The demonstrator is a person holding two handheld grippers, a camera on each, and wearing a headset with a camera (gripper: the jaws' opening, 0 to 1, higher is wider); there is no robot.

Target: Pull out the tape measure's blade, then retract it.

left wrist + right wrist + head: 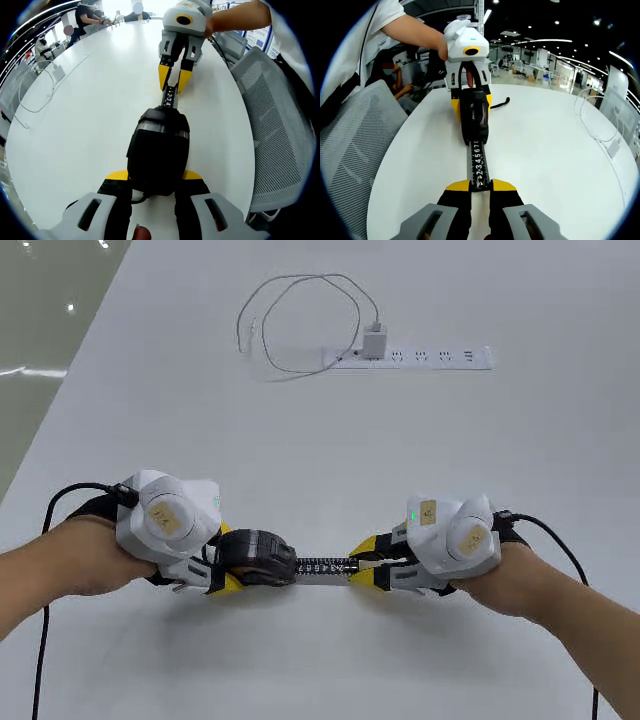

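**While both grippers hold it, a tape measure lies partly drawn out on a white bench**

Seen from the head view, the tape measure (258,558) sits low on the bench (300,440), close to the person. Bare white surface stretches ahead as far as a power strip (420,358), where a charger (374,342) is plugged in and its cable (300,320) lies in loose loops. The bench's left edge slants away, with glossy green floor (40,340) beyond it.

The tape measure has a chunky black case. A short run of blade (325,566) reaches out of it, straight and flat.

The left gripper (228,558) has its jaws closed around the sides of the case. The right gripper (362,563) has its jaws pinched almost together on the blade's free end. The two grippers face each other, yellow tips near but apart.

The left gripper view adds the bench's curved near edge with a grey mesh chair (275,125) just beside it, and people seated at the far end. The right gripper view adds the blade's printed numerals, readable there, and a large open room with ceiling lights.
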